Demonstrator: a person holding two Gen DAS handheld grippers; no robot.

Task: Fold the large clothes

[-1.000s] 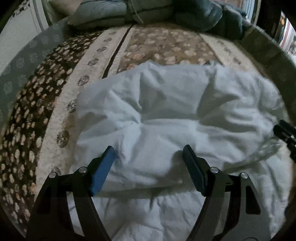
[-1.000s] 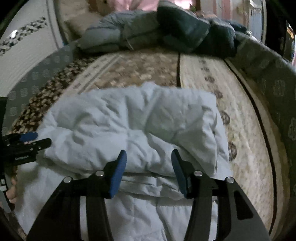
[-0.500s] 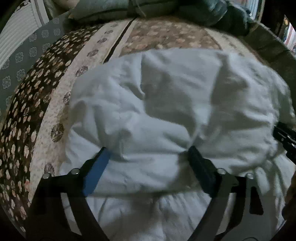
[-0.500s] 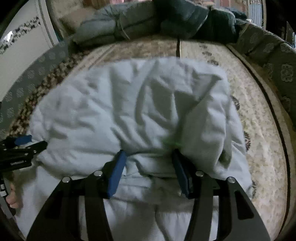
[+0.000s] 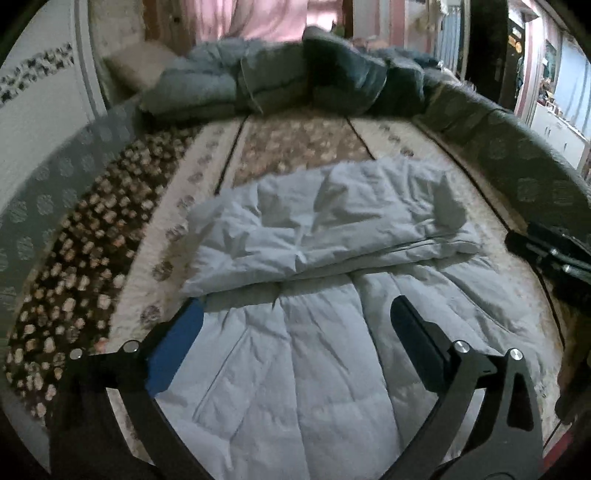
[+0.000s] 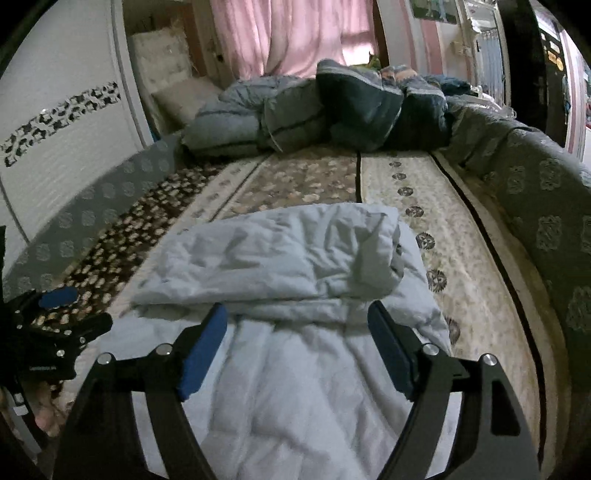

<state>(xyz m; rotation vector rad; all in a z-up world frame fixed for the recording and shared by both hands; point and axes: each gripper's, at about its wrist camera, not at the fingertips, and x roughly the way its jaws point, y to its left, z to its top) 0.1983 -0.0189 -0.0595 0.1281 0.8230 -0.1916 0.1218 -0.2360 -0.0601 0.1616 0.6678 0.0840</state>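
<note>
A pale quilted padded garment (image 5: 314,295) lies on the patterned bedspread, its far part folded back over the near part in a thick layer (image 6: 280,258). My left gripper (image 5: 295,325) hangs above the near part with its jaws opening wide and nothing between them. Over the same garment, further right, my right gripper (image 6: 297,332) has its jaws opening too, clear of the cloth. Each gripper shows at the edge of the other's view: the right gripper (image 5: 546,251) and the left gripper (image 6: 55,317).
The bed (image 6: 424,192) carries a floral striped spread. A heap of grey-blue quilts and pillows (image 5: 295,85) lies at its far end. A white wardrobe (image 6: 55,140) stands left, pink curtains (image 6: 295,33) behind, and a green patterned blanket (image 6: 546,206) runs along the right edge.
Both grippers let go of the folded-over layer, opened wider, and drew back and up. The fold now lies flat on the garment.
</note>
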